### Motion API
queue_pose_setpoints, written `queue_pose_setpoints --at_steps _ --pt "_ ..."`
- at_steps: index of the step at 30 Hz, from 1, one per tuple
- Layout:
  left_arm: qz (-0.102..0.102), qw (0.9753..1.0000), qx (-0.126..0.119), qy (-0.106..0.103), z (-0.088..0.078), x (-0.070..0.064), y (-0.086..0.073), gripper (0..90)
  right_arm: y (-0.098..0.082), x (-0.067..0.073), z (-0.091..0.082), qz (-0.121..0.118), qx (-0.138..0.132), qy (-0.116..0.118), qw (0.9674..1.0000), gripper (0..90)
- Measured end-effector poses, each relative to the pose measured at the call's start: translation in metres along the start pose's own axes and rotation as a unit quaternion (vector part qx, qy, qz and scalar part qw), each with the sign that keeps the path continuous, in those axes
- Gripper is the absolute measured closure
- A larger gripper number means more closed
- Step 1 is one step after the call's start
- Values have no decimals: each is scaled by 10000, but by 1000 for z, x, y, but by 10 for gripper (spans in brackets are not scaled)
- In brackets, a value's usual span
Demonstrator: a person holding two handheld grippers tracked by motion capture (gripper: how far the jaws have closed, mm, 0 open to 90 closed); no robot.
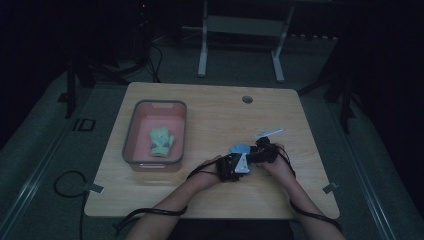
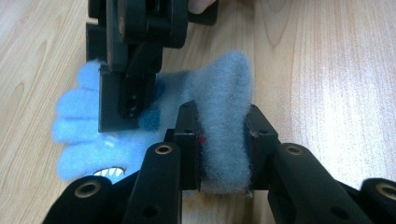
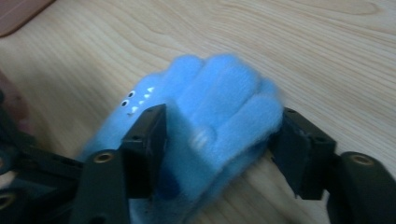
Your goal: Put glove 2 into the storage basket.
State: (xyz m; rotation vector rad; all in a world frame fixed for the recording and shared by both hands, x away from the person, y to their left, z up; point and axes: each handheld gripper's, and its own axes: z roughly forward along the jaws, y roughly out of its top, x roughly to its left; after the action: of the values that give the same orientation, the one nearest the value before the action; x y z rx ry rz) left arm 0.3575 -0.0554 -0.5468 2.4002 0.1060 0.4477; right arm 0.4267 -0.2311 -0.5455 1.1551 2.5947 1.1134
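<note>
Blue fleece glove point(image 2: 224, 116), fuzzy, soft, stubby fingers, small white teeth and eye dots printed on it, lying on the pale wood-grain desk point(image 1: 210, 115) right of center, near the front edge. Desk top is smooth laminate with rounded corners and a round grommet hole point(image 1: 247, 99) at the far side.

Left tool point(image 2: 223, 140): black hard plastic, bolted linkage arms, flat pads. Its jaws are clamped on the glove's cuff end, fleece squeezed into a narrow ridge between the pads. Left forearm comes in from the near edge, angled right, hand wrapped around the tool body low on the desk.

Right tool point(image 3: 219, 140): same black build, jaws set on either side of the glove's finger end; left pad touches the fleece, right pad sits at the fingertip edge, firm pinch not clear because of blur. In the left gripper view it comes down from the far side over the glove fingers. Right hand point(image 1: 280, 162) low, wrist bent inward, the two tools nearly touching over the glove.

Pink plastic bin point(image 1: 131, 131), rectangular, grey rim, sits on the left of the desk, well apart from the tools; a pale green glove point(image 1: 161, 141) lies inside.
</note>
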Motion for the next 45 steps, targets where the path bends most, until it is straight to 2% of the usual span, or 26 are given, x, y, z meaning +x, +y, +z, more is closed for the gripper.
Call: queue_pose_setpoints --at_steps 2,5,6,7,10,17,29,39,45 --pt "-31 10000 3 -7 0 1 0 731 0 1 1 -28 -1 109 9999 478" --pt "-99 9999 -4 -25 0 1 0 737 0 2 2 -66 58 321 9994 657" --pt "-107 9999 6 -29 -1 1 0 739 1 3 3 -102 83 391 9991 691" --pt "-140 9999 20 -51 -1 2 0 741 1 5 4 -164 78 416 9990 715" --pt "-164 9998 96 -59 -4 3 3 746 3 5 4 -66 88 503 9987 750" --pt "-135 9997 180 -1 -21 10 4 752 14 7 -6 1 -104 691 9976 765" --pt "-31 9995 271 169 -60 17 6 753 42 28 -14 -211 -315 887 9953 769" --pt "-36 9992 220 331 -89 25 9 754 67 43 -25 -346 -499 946 9937 769" --pt "5 9986 296 428 -104 28 10 754 82 54 -27 -511 -525 946 9928 769"
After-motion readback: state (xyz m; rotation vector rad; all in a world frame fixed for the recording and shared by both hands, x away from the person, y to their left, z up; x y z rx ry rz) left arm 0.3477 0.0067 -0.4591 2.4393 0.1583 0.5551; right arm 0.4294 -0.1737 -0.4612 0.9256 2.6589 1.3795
